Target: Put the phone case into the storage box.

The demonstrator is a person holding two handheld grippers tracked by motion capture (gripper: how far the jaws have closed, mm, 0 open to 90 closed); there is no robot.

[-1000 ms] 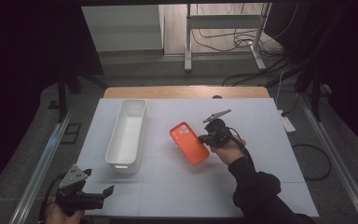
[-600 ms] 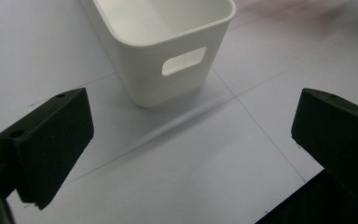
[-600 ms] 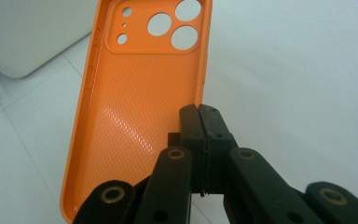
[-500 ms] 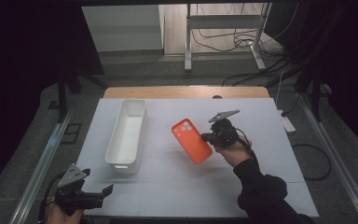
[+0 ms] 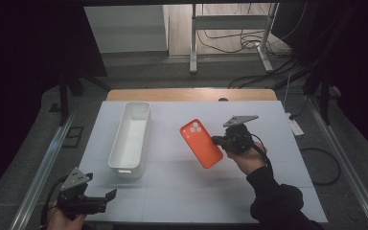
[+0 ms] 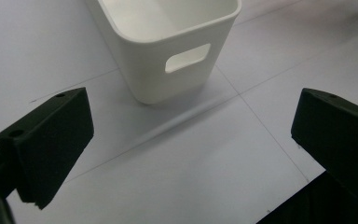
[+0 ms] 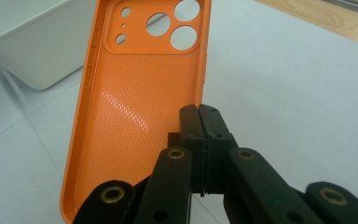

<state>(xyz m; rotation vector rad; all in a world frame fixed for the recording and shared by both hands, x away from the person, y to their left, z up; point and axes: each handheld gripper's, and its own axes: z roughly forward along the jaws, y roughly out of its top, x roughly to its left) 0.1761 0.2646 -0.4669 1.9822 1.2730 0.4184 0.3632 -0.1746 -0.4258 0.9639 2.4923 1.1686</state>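
Note:
An orange phone case (image 5: 201,143) with round camera holes hangs tilted above the white table top, near its middle. My right gripper (image 5: 217,141) is shut on the case's side edge. In the right gripper view the two black jaws pinch the rim of the orange phone case (image 7: 135,107), hollow side toward the camera. A long white bin (image 5: 131,137) stands left of the case. My left gripper (image 5: 106,196) rests open at the table's front left corner, jaws wide apart, pointing at the handle end of the white bin (image 6: 165,44).
A wooden strip (image 5: 191,94) runs along the table's far edge. Metal rails (image 5: 43,167) flank both sides of the table. Cables and a stand's legs lie on the floor beyond. A power strip (image 5: 295,126) sits off the right edge.
My right gripper has lifted the orange case and carried it slightly right and toward me. The left gripper has stayed put.

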